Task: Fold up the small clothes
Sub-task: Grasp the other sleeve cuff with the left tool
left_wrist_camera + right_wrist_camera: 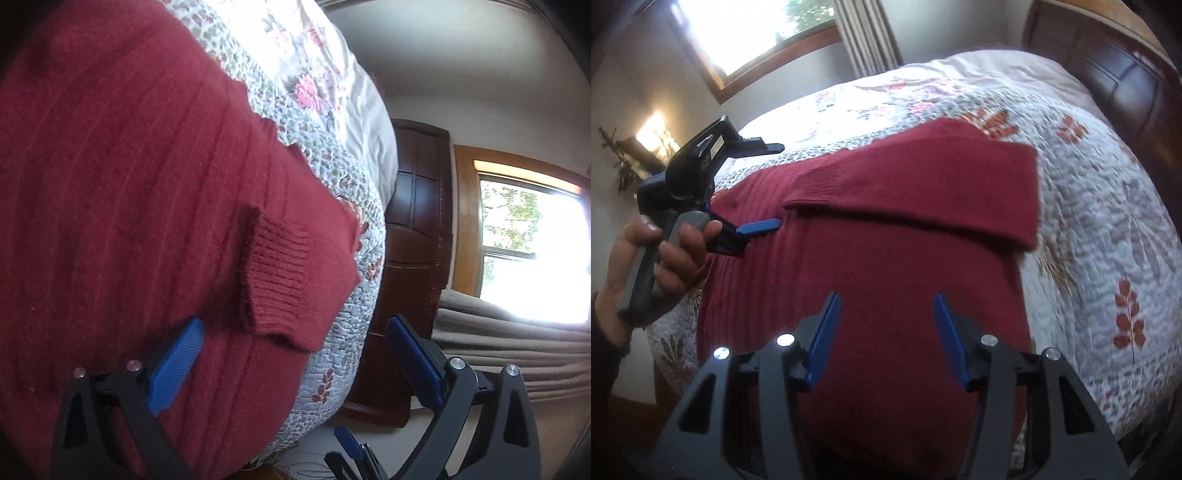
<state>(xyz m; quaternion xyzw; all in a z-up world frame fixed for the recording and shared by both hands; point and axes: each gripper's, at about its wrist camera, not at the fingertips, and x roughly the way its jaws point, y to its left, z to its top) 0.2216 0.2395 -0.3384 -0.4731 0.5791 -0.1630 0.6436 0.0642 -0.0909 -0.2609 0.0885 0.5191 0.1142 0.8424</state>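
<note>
Red sweater point(871, 258) lying on floral quilt point(1100, 206), sleeve folded across. Left gripper point(772, 188) hovering at 9 o'clock, jaws wide; right gripper point(886, 332) at 6 o'clock, jaws apart, empty.

Both wrist views look closely down; both share the red sweater point(140, 177)

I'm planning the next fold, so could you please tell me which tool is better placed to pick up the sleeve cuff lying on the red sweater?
Left, probably. The left tool is open with the cuff just ahead of its fingers. The right tool is open over the plain body of the red sweater.
</note>
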